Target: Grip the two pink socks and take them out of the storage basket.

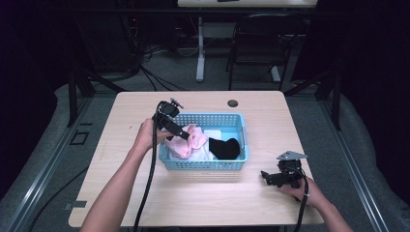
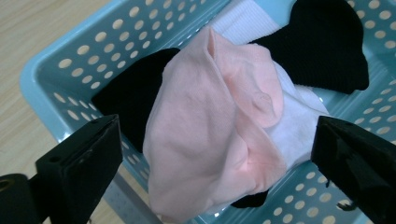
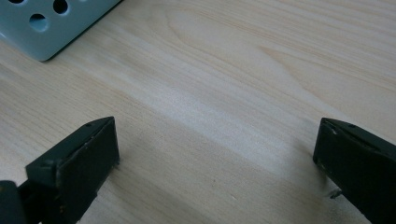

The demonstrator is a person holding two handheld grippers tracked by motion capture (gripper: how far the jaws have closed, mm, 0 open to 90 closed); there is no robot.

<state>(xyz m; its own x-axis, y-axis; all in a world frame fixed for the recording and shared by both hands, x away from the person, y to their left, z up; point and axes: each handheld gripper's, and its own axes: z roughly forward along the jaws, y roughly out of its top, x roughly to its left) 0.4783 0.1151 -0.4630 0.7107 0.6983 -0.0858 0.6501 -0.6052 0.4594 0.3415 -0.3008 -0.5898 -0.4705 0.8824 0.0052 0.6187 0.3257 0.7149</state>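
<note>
A light blue perforated basket [image 1: 239, 121] sits mid-table holding a pink garment [image 1: 186, 143], a black sock [image 1: 225, 148] and white cloth [image 1: 212, 134]. My left gripper [image 1: 180, 134] hangs open just above the basket's left end. In the left gripper view its jaws stand wide apart on either side of the pink garment [image 2: 210, 130], with black fabric [image 2: 327, 46] and white cloth [image 2: 299, 121] beneath and beside it. My right gripper [image 1: 266, 177] rests open low over the bare table near the basket's front right corner [image 3: 42, 32], nothing between its jaws.
The wooden table [image 1: 203, 198] has a round cable hole [image 1: 233, 103] at the back. Bare table surface lies in front of and to both sides of the basket. A chair [image 1: 261, 43] and a desk leg [image 1: 200, 48] stand behind the table.
</note>
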